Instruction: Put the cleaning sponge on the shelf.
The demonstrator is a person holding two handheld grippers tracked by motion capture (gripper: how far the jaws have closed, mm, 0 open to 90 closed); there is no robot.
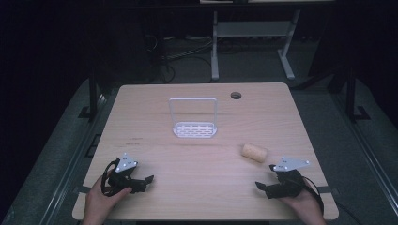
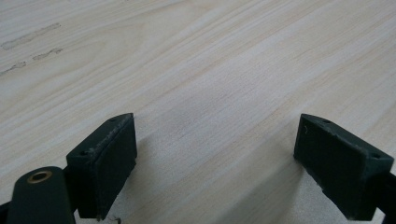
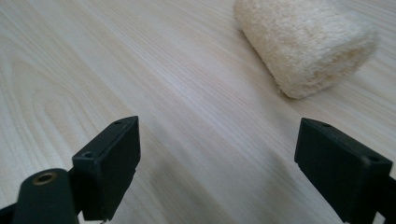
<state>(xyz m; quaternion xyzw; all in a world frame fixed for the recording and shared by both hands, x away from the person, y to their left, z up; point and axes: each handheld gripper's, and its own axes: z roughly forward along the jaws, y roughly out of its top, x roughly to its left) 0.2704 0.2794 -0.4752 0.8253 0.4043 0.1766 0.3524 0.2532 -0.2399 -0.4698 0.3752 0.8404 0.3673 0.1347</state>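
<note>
1. Across the whole middle of the high view spreads the table (image 1: 206, 187), a pale wood-grain top with rounded corners and a small dark round hole (image 1: 235, 95) near its far edge, at about one o'clock from the centre.
2. Just past the centre, toward twelve o'clock, stands a white rack (image 1: 194, 129): a flat slotted base with a thin upright frame rising from its far side.
3. At about seven o'clock a hand holds the left gripper (image 1: 149, 180) low over the wood, its grey three-cornered plate on top. Its jaws stand wide apart with bare table between them, as the left gripper view (image 2: 215, 158) shows.
4. At about five o'clock the other hand holds the right gripper (image 1: 264, 178), jaws likewise spread wide and holding nothing; the right gripper view (image 3: 217, 163) shows bare wood between them.
5. Near the right gripper, at about four o'clock from the table's centre, lies the loofah roll (image 1: 254, 152): a short cream-coloured cylinder on its side, rough and fibrous. In the right gripper view the roll (image 3: 306, 42) lies at one o'clock, beyond the jaws and apart from them.
</note>
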